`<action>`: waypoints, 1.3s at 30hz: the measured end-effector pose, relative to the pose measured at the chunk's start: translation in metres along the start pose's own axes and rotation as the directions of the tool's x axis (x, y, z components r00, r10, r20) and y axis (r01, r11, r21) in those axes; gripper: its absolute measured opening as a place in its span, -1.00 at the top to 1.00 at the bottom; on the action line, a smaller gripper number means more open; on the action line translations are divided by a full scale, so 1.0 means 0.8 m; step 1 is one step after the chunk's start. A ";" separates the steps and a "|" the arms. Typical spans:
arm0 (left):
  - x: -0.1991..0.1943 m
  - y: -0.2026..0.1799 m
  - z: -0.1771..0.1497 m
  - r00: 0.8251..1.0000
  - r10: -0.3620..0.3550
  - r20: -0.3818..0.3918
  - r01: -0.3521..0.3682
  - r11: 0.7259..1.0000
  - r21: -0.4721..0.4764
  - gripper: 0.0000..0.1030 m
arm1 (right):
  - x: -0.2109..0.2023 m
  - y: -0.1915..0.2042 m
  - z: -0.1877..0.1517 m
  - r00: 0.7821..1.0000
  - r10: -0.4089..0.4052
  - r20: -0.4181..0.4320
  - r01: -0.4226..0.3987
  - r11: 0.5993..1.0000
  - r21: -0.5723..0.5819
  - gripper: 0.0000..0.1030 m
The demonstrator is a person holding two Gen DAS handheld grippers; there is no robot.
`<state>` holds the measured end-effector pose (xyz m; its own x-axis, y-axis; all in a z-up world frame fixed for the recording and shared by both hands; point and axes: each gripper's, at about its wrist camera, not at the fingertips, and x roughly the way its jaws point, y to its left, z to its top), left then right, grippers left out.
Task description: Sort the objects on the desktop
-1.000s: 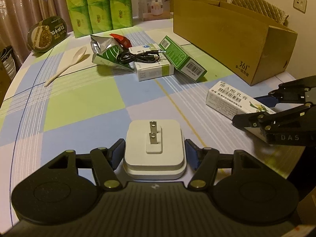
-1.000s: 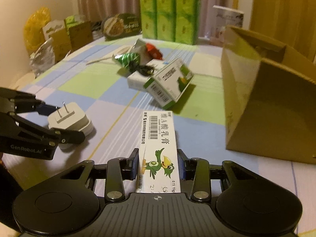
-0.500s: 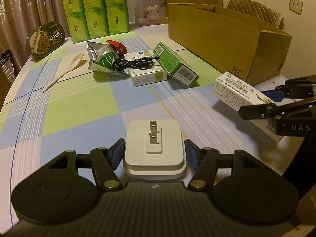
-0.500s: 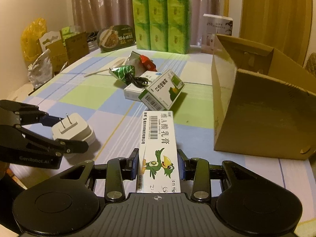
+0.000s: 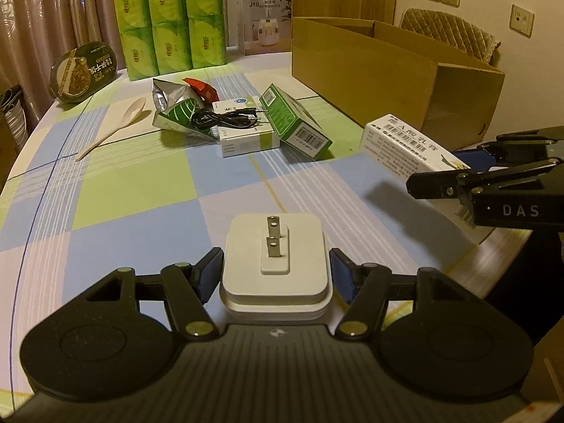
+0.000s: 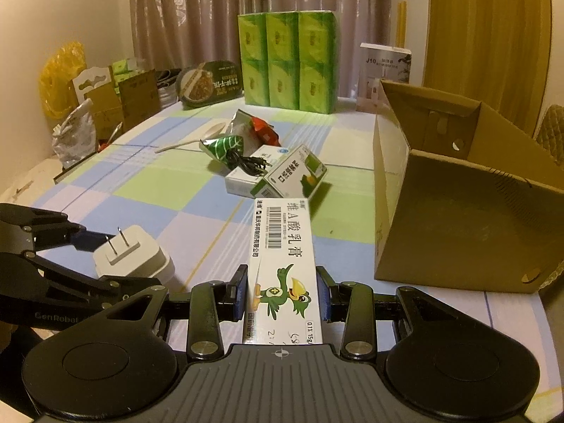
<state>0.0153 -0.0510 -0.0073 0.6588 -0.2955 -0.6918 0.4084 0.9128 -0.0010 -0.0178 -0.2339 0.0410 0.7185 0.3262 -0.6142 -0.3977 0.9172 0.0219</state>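
The white charger [image 5: 275, 264] is clamped in the left hand-held gripper [image 5: 276, 278], the ointment box [image 6: 282, 264] in the right hand-held gripper [image 6: 282, 296], both above the counter [image 5: 141, 190]. Each is best carried level over the cardboard box [image 6: 458, 211] rim before release.

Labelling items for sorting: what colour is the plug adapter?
White, with metal prongs; the plug adapter shows best in the left wrist view.

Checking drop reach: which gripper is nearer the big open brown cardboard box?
Right. The right gripper, shut on the white ointment carton, has the cardboard box just ahead to its right. The left gripper, holding the white plug adapter, is farther back.
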 end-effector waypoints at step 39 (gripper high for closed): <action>-0.067 -0.075 0.166 0.973 -0.077 0.218 0.085 0.996 -0.028 -0.17 | -0.129 -0.115 0.108 0.960 -0.196 0.199 0.160 0.970 0.183 0.31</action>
<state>0.0396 -0.1278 0.1259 0.7471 -0.4194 -0.5157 0.4452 0.8918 -0.0803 -0.0061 -0.3319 0.1702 0.8813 0.1794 -0.4371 -0.1667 0.9837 0.0677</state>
